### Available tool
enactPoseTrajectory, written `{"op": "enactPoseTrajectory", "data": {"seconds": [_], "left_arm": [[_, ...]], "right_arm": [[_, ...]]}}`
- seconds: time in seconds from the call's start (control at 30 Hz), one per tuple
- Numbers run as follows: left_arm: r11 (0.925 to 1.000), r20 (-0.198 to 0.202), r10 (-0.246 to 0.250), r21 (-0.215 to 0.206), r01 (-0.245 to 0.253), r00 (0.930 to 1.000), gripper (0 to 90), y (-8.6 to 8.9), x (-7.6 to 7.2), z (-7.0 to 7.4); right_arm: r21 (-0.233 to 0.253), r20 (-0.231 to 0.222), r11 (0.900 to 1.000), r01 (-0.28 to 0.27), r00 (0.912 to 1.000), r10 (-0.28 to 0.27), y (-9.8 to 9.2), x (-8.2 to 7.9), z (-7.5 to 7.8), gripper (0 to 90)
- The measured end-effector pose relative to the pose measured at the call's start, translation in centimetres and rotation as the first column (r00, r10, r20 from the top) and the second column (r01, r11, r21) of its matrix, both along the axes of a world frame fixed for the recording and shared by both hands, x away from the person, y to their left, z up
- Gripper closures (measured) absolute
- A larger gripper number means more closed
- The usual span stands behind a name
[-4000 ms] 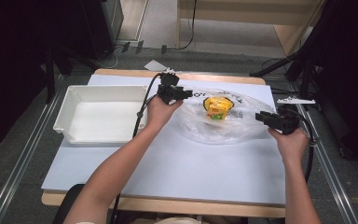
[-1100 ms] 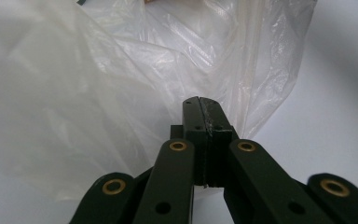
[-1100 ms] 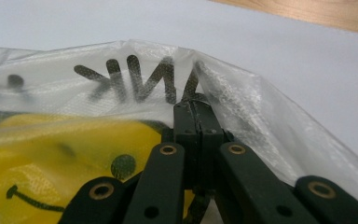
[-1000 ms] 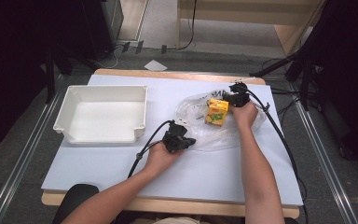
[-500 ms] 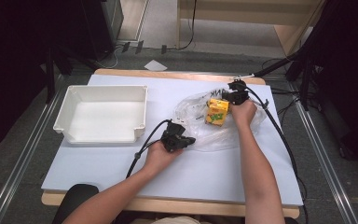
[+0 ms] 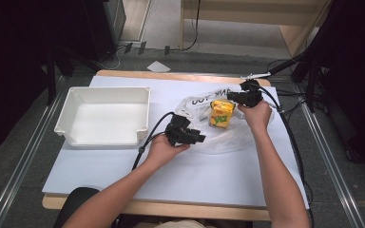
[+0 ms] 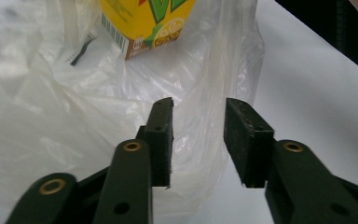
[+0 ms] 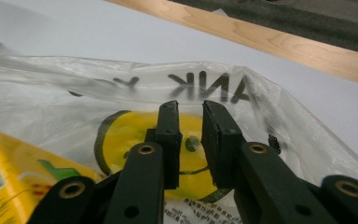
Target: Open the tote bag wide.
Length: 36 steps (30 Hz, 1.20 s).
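white table (image 6: 123, 175); left tongs (image 6: 196, 138) apart at plastic bag (image 6: 228, 135) edge; right tongs (image 6: 232, 97) narrowly apart beside juice carton (image 6: 221, 114).

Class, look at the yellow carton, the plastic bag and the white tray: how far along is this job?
Done: little; the yellow carton stands on the crumpled plastic bag. In hand: the left gripper is open at the bag's near edge, and the right gripper, narrowly open, sits at the bag's printed far side. Left, probably: gripping the bag and handling the carton; the white tray holds nothing.
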<state>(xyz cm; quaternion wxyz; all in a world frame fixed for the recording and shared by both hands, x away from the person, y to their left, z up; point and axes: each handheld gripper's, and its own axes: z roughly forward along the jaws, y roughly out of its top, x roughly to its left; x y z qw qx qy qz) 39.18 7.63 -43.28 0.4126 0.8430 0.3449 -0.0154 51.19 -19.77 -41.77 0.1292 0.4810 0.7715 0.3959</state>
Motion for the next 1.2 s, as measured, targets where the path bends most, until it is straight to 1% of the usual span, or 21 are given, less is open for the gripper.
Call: {"op": "enactPoseTrajectory", "data": {"seconds": [0.03, 0.17, 0.2, 0.23, 0.3, 0.37, 0.43, 0.47, 0.5, 0.53, 0.57, 0.63, 0.7, 0.73, 0.8, 0.83, 0.93, 1.07, 1.2], "left_arm": [[0.9998, -0.002, -0.01, 0.015, 0.01, 0.9999, 57.7, 0.0, 0.1, 0.3], [0.9997, 0.011, -0.024, 0.0, 0.024, 0.9997, 52.5, 0.1, 0.4, 1.2], [0.9995, 0.019, -0.03, 0.002, 0.03, 0.9994, 51.1, 0.1, 0.5, 1.4], [0.9994, 0.025, -0.034, 0.01, 0.033, 0.9991, 50.4, 0.1, 0.6, 1.6], [0.999, 0.027, -0.042, 0.017, 0.042, 0.9987, 49.2, 0.1, 0.9, 1.8], [0.9992, 0.029, -0.039, 0.011, 0.039, 0.9988, 48.9, 0.3, 1.2, 2.0], [0.9991, 0.026, -0.042, 0.0, 0.042, 0.9988, 48.0, 0.4, 1.5, 2.1], [0.9988, 0.023, -0.048, 0.011, 0.048, 0.9986, 47.3, 0.4, 1.7, 2.1], [0.9987, 0.023, -0.047, 0.019, 0.046, 0.9986, 46.7, 0.3, 1.9, 2.2], [0.9982, 0.021, -0.056, 0.024, 0.056, 0.9982, 45.8, 0.3, 2.0, 2.3], [0.9978, 0.013, -0.063, 0.022, 0.062, 0.998, 45.2, 0.3, 2.1, 2.4], [0.9952, 0.005, -0.087, 0.044, 0.087, 0.9962, 42.9, 0.2, 2.3, 2.6], [0.9939, 0.025, -0.098, 0.053, 0.097, 0.9949, 42.8, 0.2, 2.3, 2.8], [0.9935, 0.028, -0.104, 0.051, 0.102, 0.9942, 42.7, 0.2, 2.4, 2.9], [0.9942, 0.018, -0.1, 0.042, 0.099, 0.9948, 42.3, 0.2, 2.6, 3.0], [0.9949, 0.02, -0.096, 0.032, 0.096, 0.9951, 42.0, 0.2, 2.7, 3.0], [0.9951, 0.028, -0.097, 0.02, 0.097, 0.9949, 41.4, 0.4, 2.8, 3.1], [0.9953, 0.024, -0.095, 0.02, 0.094, 0.9952, 41.3, 0.6, 3.0, 3.0], [0.9946, 0.029, -0.101, 0.026, 0.1, 0.9945, 41.3, 0.8, 3.0, 3.0]], "right_arm": [[0.007, 0.001, 1.0, -0.005, 1.0, 0.005, -0.1, -0.1, 0.1, 75.7], [0.017, 0.011, 1.0, -0.017, 0.9998, 0.017, -0.5, -1.2, 1.1, 72.9], [0.021, 0.016, 1.0, -0.022, 0.9996, 0.022, -0.6, -1.5, 1.4, 72.7], [0.025, 0.011, 0.999, -0.025, 0.9996, 0.025, -0.8, -1.9, 1.6, 71.8], [0.02, 0.013, 0.999, -0.036, 0.9993, 0.036, -1.1, -2.6, 1.8, 70.8], [0.002, 0.021, 0.999, -0.032, 0.9993, 0.032, -1.4, -3.4, 1.6, 70.2], [0.002, 0.02, 1.0, -0.028, 0.9994, 0.028, -1.9, -4.1, 1.5, 69.6], [0.009, 0.026, 1.0, -0.023, 0.9994, 0.023, -2.1, -4.5, 1.5, 69.6], [0.014, 0.023, 1.0, -0.013, 0.9997, 0.013, -2.3, -4.8, 1.5, 69.6], [0.019, 0.015, 1.0, -0.003, 0.9999, 0.003, -2.4, -5.2, 1.5, 69.6], [0.02, 0.005, 1.0, 0.004, 1.0, -0.004, -2.6, -5.6, 1.4, 69.6], [0.007, 0.007, 1.0, -0.001, 1.0, 0.001, -2.9, -6.6, 1.0, 69.5], [0.013, 0.009, 1.0, 0.0, 1.0, 0.0, -3.2, -7.6, 0.7, 68.0], [0.016, 0.013, 1.0, -0.001, 0.9999, 0.001, -3.4, -8.1, 0.5, 67.2], [0.028, 0.008, 1.0, 0.001, 1.0, -0.001, -3.7, -8.9, 0.3, 65.7], [0.034, 0.004, 0.999, 0.001, 1.0, -0.002, -3.8, -9.3, 0.2, 65.5], [0.033, -0.002, 0.999, -0.012, 0.9999, 0.012, -3.7, -10.4, -0.2, 64.0], [0.048, -0.001, 0.999, -0.02, 0.9998, 0.02, -3.5, -11.6, -0.6, 62.2], [0.043, -0.002, 0.999, -0.033, 0.9995, 0.033, -3.2, -12.6, -1.0, 63.5]]}}
